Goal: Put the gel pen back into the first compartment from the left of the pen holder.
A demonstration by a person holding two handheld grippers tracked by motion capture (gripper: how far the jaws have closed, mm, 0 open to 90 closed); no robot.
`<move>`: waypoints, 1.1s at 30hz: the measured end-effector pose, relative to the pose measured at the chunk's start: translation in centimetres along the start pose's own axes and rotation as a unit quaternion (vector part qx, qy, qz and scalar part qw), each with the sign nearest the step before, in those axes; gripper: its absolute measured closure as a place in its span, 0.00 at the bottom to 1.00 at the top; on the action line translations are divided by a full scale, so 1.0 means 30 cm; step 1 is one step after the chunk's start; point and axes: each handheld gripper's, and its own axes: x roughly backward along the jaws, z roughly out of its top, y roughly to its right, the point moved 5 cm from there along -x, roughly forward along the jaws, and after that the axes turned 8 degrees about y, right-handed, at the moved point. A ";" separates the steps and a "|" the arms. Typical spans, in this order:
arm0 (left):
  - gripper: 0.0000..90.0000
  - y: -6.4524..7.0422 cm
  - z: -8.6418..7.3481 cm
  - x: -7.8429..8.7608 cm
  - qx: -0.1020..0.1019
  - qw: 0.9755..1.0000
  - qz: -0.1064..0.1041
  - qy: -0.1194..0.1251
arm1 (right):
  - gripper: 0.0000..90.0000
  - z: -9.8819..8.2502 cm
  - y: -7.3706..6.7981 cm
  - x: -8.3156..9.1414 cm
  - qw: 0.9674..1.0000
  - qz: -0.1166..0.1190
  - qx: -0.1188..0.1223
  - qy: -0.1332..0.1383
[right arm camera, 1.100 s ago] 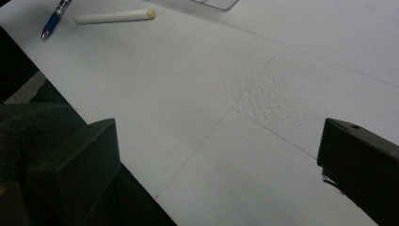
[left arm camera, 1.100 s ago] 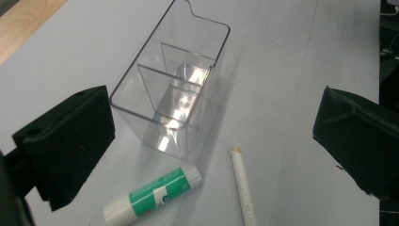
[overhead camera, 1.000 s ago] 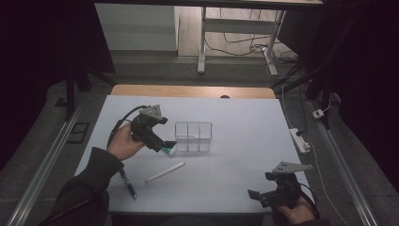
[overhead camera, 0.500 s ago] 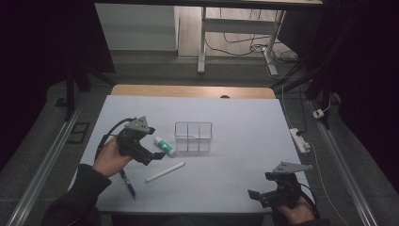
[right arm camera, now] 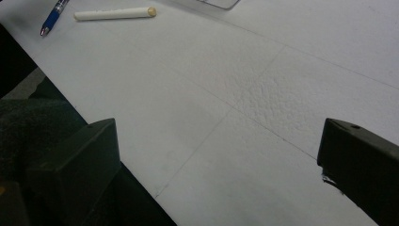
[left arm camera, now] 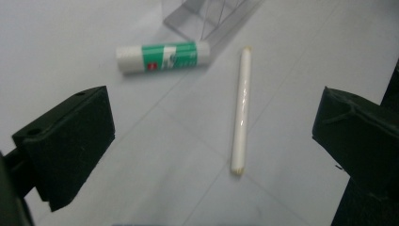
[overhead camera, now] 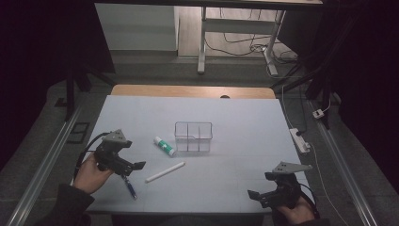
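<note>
A green-and-white glue stick (overhead camera: 163, 145) (left arm camera: 162, 55) lies on the white table just left of a clear compartment box (overhead camera: 193, 136) (left arm camera: 207, 14). A white stick (overhead camera: 164, 172) (left arm camera: 241, 110) (right arm camera: 115, 13) lies in front of them. A blue pen (overhead camera: 129, 186) (right arm camera: 52, 18) rests near the front left. My left gripper (overhead camera: 134, 168) (left arm camera: 214, 141) hovers open at the front left, its jaws wide apart and pointed at the white stick, holding nothing. My right gripper (overhead camera: 259, 186) (right arm camera: 216, 165) stands open and empty over bare table at the front right.
A white power strip (overhead camera: 300, 140) lies beyond the table's right edge. Metal rails run along both sides of the table. A wooden strip (overhead camera: 188, 91) borders the far edge. The table's front edge (right arm camera: 117, 155) is close below my right gripper.
My left gripper has drawn back from beside the box toward the front left, and the glue stick now lies free on the table. The right gripper has not moved.
</note>
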 end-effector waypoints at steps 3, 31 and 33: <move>0.00 -0.004 -0.041 0.020 0.011 1.000 0.013 -0.005 | 0.00 0.000 0.000 0.000 1.000 -0.001 0.001 0.000; 0.42 -0.069 -0.264 0.092 0.070 0.995 0.045 -0.058 | 0.00 0.000 -0.005 -0.004 1.000 0.001 0.009 -0.005; 0.53 -0.079 -0.269 0.094 0.072 0.994 0.048 -0.060 | 0.00 0.000 -0.005 -0.004 1.000 0.001 0.009 -0.005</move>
